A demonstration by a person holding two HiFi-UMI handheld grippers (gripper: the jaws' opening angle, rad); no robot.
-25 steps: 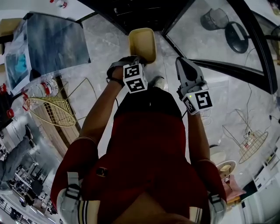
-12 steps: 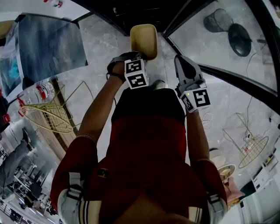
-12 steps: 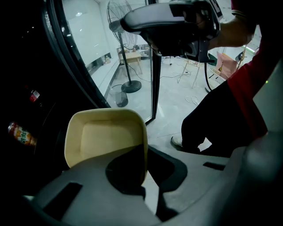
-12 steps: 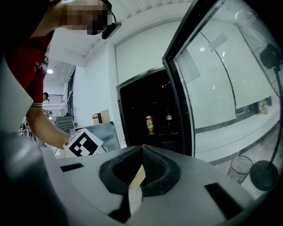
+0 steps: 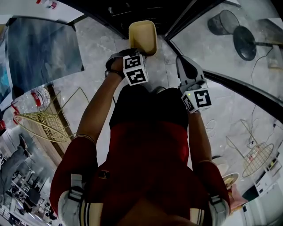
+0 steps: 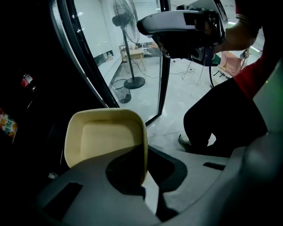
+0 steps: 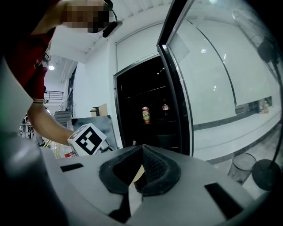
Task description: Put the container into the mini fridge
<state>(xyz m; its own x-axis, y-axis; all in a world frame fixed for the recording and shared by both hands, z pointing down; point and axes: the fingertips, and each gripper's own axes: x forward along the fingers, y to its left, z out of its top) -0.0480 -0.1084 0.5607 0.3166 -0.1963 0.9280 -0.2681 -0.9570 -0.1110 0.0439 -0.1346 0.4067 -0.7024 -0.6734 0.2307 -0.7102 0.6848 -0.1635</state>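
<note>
Head view first: compared with a second ago, the container (image 5: 142,36) sits higher in the picture. Its far end now pokes over the edge of the dark mini fridge (image 5: 132,11) opening, where before it was fully over the pale floor (image 5: 88,57). The left tongs (image 5: 132,51) have gone along with it. The right tongs (image 5: 183,64) are pretty much where they were, off to the container's right and not touching it.

Pose-wise, the left arm reaches out in front of the body with the tongs angled steeply down. In the left gripper view they (image 6: 145,170) are pinched on the container's (image 6: 104,137) near right rim, so the tub hangs out ahead of them, its hollow side facing the camera. It isn't inside yet, just at the mouth of the fridge. The right tongs (image 7: 141,152) point roughly level at the open fridge (image 7: 150,119), tips closed together with nothing in them.

The container is a cream plastic tub, a rounded rectangle with smooth matte walls. The fridge is black inside, with a can (image 7: 146,114) and a bottle (image 7: 165,107) on a shelf. Its glass door (image 7: 212,79) has a dark frame and stands swung open on the right. The floor is glossy, grey-veined marble tile.
</note>
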